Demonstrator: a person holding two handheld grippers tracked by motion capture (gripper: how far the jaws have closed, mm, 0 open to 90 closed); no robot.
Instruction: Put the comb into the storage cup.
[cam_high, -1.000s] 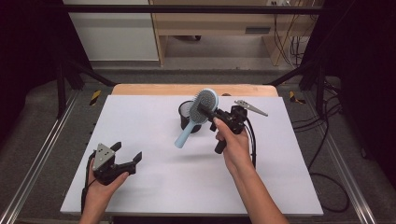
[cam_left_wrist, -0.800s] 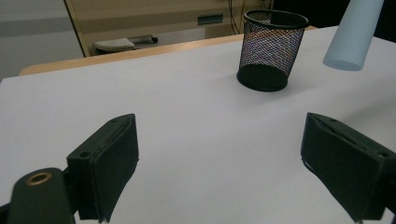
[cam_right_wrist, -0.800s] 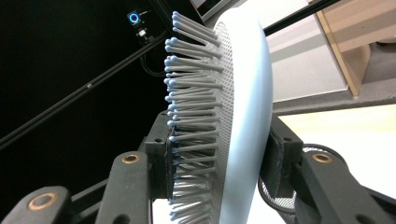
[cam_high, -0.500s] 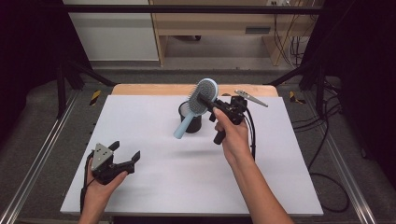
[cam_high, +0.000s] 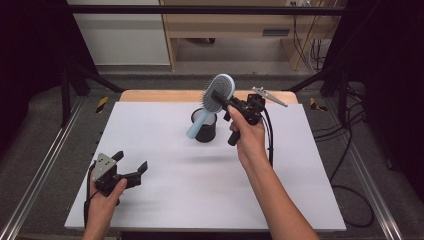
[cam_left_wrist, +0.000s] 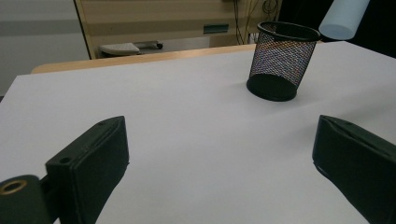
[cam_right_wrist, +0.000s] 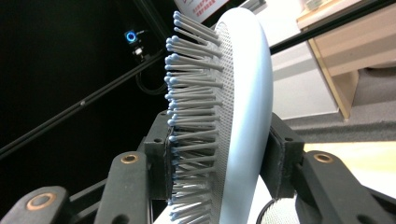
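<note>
A light-blue hairbrush (cam_high: 220, 89) with grey bristles hangs tilted in the air, and my right gripper (cam_high: 221, 97) is shut on its head. In the right gripper view the pads (cam_right_wrist: 158, 156) clamp the brush head (cam_right_wrist: 243, 93) from the bristle side and the back. The handle (cam_high: 196, 127) slants down beside a black mesh cup (cam_high: 206, 132) standing on the white table top (cam_high: 165, 150). Its end (cam_left_wrist: 343, 18) hovers just above the cup's rim (cam_left_wrist: 288, 27). My left gripper (cam_high: 132, 161) rests near the front left corner, open. Its jaws have just been opening, with nothing between them (cam_left_wrist: 219, 154).
A wooden strip (cam_high: 150, 95) edges the far side of the table. Metal rails (cam_high: 42, 165) run along both sides, and cables (cam_high: 345, 150) lie on the floor at the right. A cabinet and shelf (cam_high: 225, 30) stand beyond the table.
My right hand has lifted the brush up and back, so the handle end has risen from beside the cup to its rim. The left hand has stayed put, its jaws a little wider.
</note>
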